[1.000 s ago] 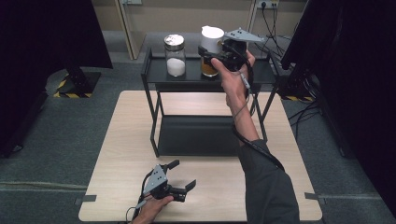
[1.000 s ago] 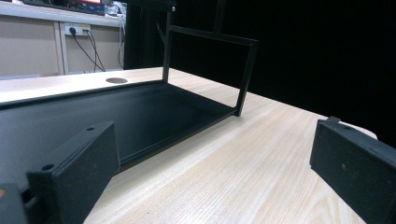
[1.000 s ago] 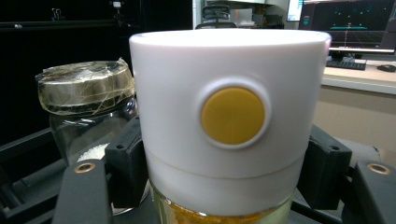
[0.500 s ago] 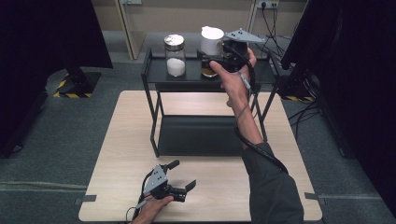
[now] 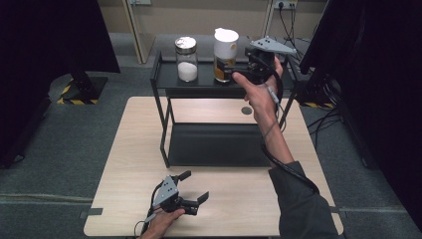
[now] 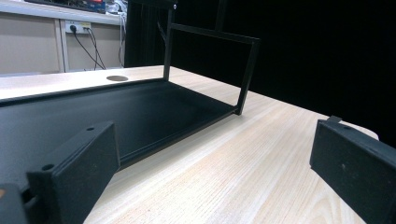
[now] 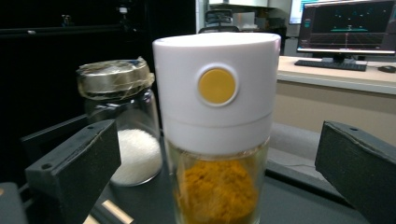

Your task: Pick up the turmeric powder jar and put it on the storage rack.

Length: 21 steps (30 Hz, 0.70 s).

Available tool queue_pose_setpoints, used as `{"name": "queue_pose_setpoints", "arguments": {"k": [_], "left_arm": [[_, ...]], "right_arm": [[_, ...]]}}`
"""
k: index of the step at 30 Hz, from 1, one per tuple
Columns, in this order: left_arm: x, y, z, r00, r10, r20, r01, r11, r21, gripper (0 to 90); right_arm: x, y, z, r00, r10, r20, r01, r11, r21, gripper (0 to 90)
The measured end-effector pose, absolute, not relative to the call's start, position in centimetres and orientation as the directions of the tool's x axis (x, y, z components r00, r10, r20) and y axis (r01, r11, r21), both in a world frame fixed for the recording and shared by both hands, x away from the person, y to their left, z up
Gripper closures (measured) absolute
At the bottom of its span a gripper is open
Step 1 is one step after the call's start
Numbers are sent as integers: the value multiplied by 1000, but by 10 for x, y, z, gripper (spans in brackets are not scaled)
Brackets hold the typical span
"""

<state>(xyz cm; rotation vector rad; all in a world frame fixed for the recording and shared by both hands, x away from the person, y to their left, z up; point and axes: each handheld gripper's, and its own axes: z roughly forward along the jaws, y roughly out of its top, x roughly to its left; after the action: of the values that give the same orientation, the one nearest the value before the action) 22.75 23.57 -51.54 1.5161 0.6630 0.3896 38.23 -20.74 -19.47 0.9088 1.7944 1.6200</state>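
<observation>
White-capped jar (image 7: 217, 135) of yellow powder stands on the black rack's top shelf (image 5: 199, 79), straight ahead of the right tool (image 5: 238, 74) and between its jaws, which have just been opening and stand wide, clear of the glass. Beside it sits a jar of white grains (image 7: 123, 121). Low over the wooden counter (image 5: 239, 199), the left tool (image 5: 196, 186) gapes wide, holding nothing.

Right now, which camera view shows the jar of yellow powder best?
The right gripper view: the yellow powder jar stands close up between open jaws, its white cap and yellow button sharp. The high view shows it small on the black shelf, beside the right gripper. The left gripper view faces elsewhere.
</observation>
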Motion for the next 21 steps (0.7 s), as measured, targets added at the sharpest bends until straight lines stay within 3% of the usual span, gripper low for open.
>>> {"name": "queue_pose_setpoints", "arguments": {"k": [21], "left_arm": [[227,235,-516,768,623,-153,163,41,986,7]], "right_arm": [[343,-238,-229,-671,741,18,58,28,998,4]]}}
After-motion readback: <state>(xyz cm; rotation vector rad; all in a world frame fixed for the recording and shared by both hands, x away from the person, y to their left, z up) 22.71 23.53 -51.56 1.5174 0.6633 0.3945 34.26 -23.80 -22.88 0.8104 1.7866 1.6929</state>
